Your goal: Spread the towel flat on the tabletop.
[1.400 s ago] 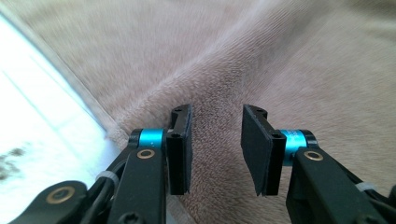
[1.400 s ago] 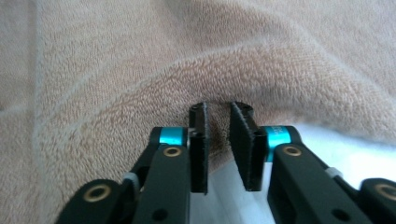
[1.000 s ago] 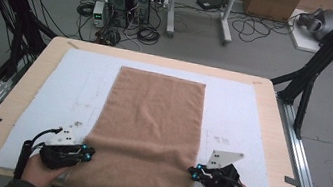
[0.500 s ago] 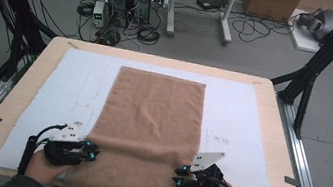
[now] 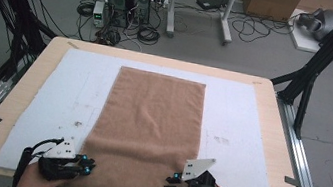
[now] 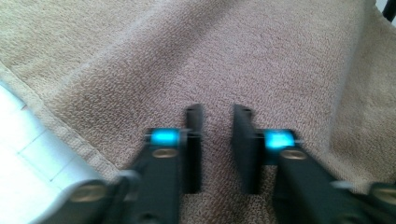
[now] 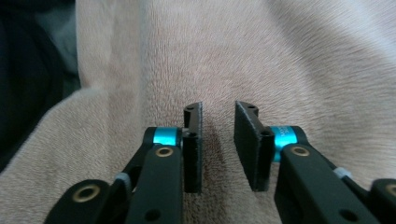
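Brown towel (image 5: 148, 131) lies lengthwise down the middle of the white mat (image 5: 243, 136) on the desk (image 5: 278, 141), its far end short of the desk's far edge and its near end draped over the near edge between the person's hands. Left gripper (image 5: 88, 167) sits at the towel's near left border, right gripper (image 5: 169, 185) at its near right border. Each gripper's jaws stand slightly apart over the cloth, clamping nothing; both pairs have just been shifting.
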A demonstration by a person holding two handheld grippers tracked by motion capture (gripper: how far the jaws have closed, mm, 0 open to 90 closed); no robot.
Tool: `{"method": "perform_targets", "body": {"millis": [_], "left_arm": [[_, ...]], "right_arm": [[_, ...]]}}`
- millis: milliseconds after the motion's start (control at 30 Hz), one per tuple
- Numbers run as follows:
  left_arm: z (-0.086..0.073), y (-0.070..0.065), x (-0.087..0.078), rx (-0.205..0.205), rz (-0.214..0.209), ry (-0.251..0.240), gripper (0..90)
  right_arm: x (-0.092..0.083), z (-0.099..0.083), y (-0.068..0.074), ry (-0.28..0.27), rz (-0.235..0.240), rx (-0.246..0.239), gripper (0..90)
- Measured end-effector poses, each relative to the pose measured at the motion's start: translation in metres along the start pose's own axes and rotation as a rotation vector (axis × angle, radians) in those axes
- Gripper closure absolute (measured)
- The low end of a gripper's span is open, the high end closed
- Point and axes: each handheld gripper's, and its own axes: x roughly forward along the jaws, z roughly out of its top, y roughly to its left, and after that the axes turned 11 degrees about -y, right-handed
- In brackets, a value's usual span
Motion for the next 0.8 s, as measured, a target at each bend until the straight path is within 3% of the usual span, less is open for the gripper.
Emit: {"method": "perform_targets", "body": {"millis": [133,333,533,600,667,800], "left_arm": [[-0.002,-0.005,-0.002,-0.001,0.015,-0.008,87.8],[-0.008,-0.016,-0.009,-0.012,0.01,-0.017,88.2],[-0.005,-0.02,-0.014,-0.018,-0.011,-0.049,84.8],[-0.001,-0.017,-0.014,-0.026,0.007,-0.065,76.2],[0.004,-0.013,-0.013,-0.028,0.025,-0.077,69.1],[0.017,-0.003,-0.009,-0.026,0.04,-0.1,60.7]], "right_arm": [[0.0,-0.004,-0.001,-0.028,0.021,0.008,87.3],[-0.003,-0.002,0.002,-0.004,0.069,0.008,88.4],[-0.012,-0.001,0.007,-0.041,0.088,0.036,85.1],[-0.016,0.0,0.004,-0.073,0.058,0.053,74.9],[-0.019,0.0,-0.002,-0.099,0.029,0.086,71.2],[-0.026,0.005,-0.014,-0.117,-0.044,0.101,60.7]]}}
